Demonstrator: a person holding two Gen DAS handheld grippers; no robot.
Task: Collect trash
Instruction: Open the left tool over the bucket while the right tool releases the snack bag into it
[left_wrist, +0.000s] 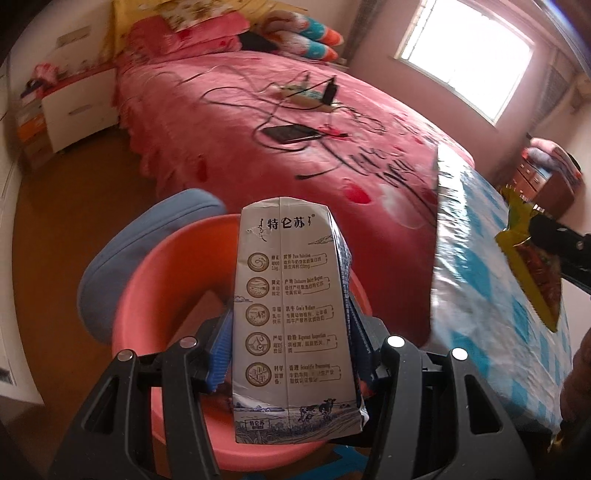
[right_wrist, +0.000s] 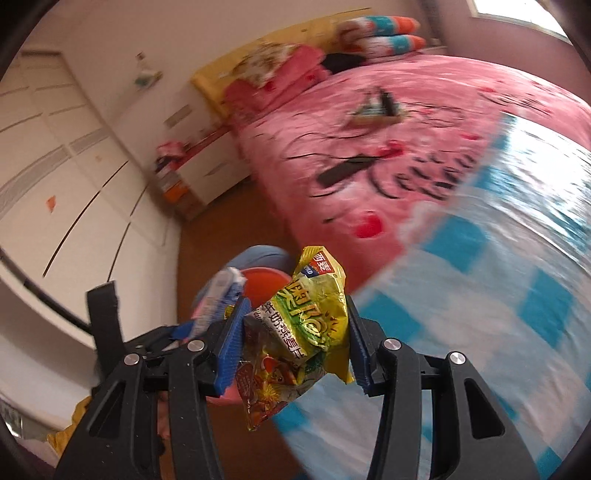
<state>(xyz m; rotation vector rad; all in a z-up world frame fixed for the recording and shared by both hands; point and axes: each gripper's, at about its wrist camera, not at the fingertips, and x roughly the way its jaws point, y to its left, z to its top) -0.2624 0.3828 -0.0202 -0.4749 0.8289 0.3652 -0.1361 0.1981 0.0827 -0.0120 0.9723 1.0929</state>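
Two black two-finger grippers with blue ribbed pads are counted, one per hand. One grey-white paper milk carton (left_wrist: 295, 317) with printed text and a cow drawing is pinched upright between the pads of the left gripper (left_wrist: 291, 354), directly over one coral-pink round plastic basin (left_wrist: 155, 295) that is set on one blue-grey padded stool (left_wrist: 122, 254). One crumpled yellow-green foil snack wrapper (right_wrist: 299, 332) is clamped by the right gripper (right_wrist: 295, 343), its lower end hanging below the pads.

Both tools are angled downward. In the left wrist view the right gripper is seen at the far right edge, held above one table covered by a blue-and-white checked plastic cloth (left_wrist: 480, 266). In the right wrist view the left gripper and its carton are seen to the lower left, close beside the right one.

One pink bed cover (left_wrist: 258, 122) is spread behind, with one dark phone (left_wrist: 288, 133) and tangled cables on it.

Much of the right wrist view is smeared by blur, so the items on the bed are hard to make out there. The basin is largely hidden behind the carton and the fingers, and the stool is only partly visible.
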